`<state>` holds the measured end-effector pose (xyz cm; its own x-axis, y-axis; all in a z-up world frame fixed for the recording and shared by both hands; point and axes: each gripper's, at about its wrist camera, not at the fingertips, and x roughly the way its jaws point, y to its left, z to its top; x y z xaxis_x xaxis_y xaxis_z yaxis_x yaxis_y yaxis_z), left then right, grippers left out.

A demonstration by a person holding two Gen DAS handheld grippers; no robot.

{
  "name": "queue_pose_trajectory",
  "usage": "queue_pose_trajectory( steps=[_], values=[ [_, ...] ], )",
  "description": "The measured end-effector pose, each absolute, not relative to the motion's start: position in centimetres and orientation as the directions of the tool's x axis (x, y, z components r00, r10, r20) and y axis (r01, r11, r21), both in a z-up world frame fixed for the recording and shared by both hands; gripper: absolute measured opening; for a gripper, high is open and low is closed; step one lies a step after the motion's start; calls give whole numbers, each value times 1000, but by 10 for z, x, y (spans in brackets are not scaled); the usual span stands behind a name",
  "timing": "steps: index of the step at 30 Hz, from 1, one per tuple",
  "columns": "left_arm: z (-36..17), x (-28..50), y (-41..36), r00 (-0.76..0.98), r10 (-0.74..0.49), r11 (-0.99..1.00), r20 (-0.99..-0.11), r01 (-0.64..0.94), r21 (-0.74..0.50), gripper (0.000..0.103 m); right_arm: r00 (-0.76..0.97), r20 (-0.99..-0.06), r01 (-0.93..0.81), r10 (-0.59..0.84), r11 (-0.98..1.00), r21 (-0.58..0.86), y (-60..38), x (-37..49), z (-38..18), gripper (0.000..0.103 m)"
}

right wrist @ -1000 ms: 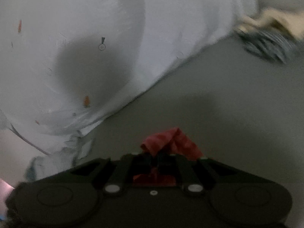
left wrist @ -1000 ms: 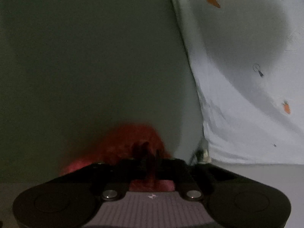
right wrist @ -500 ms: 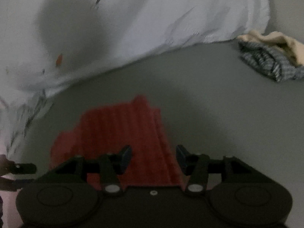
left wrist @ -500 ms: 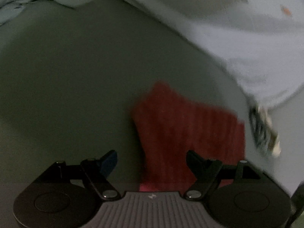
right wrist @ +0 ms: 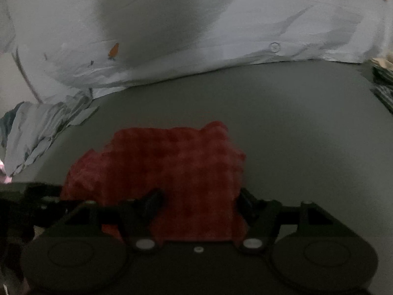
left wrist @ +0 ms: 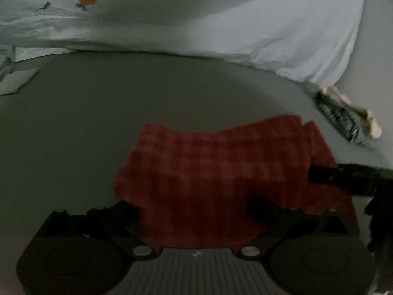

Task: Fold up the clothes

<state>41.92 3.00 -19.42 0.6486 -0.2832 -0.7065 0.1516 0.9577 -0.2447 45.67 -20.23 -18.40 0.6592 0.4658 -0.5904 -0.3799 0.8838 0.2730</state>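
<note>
Nearest in the left wrist view: left gripper, fingers spread wide, nothing clamped between them, hovering over the near edge of the red garment
Nearest in the right wrist view: right gripper, fingers likewise apart, red cloth lying in the gap but not pinched; contact with the fabric impossible to judge in the dim, blurred frame
At the right edge of the left wrist view, a dark finger of the other tool reaching in over the garment's right side
Red garment spread on the grey surface, ribbed or checked in texture, fairly flat in the left view, more bunched on its left side in the right view
Beyond the garment, bare grey surface all round, in shadow
Further right, well apart from the red piece: a small heap of dark patterned and cream cloth, seen again at the right edge of the right view
To the far left, a crumpled pale patterned cloth
Farthest back, a white sheet with small carrot prints, draped along the surface's far edge, also across the top of the right view
</note>
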Motion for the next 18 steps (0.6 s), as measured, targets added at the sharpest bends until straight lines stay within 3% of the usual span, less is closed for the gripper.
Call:
queue_pose_trajectory(
  steps=[2, 6, 7, 9, 12, 13, 14, 16, 18],
  values=[
    [-194, 424, 32, 649, -307, 951, -697, 177, -254, 101, 650, -601, -395, 466, 882, 257, -200, 463, -187, 77],
    [-196, 424, 39, 643, -353, 934, -679, 205, -292, 96, 621, -593, -428, 513, 856, 291, -200, 463, -191, 74],
    [-195, 422, 37, 641, -358, 933, -679, 207, -296, 93, 609, -587, -439, 534, 843, 311, -200, 461, -192, 65],
    [-194, 418, 33, 636, -366, 929, -679, 211, -302, 80, 586, -584, -470, 561, 823, 318, -196, 453, -193, 62],
    [-192, 412, 27, 630, -378, 925, -679, 218, -313, 74, 595, -592, -485, 543, 830, 275, -188, 443, -193, 50],
    [-191, 410, 24, 627, -382, 923, -679, 220, -316, 70, 592, -592, -480, 546, 830, 285, -188, 443, -193, 34],
    [-191, 408, 22, 625, -386, 921, -678, 222, -320, 59, 589, -593, -475, 549, 829, 295, -187, 443, -192, 17],
    [-189, 404, 18, 621, -394, 918, -678, 226, -327, 43, 590, -602, -473, 539, 834, 283, -183, 440, -190, 14],
    [-188, 400, 14, 616, -402, 914, -677, 230, -333, 21, 595, -616, -477, 516, 844, 245, -178, 434, -186, 11]
  ],
)
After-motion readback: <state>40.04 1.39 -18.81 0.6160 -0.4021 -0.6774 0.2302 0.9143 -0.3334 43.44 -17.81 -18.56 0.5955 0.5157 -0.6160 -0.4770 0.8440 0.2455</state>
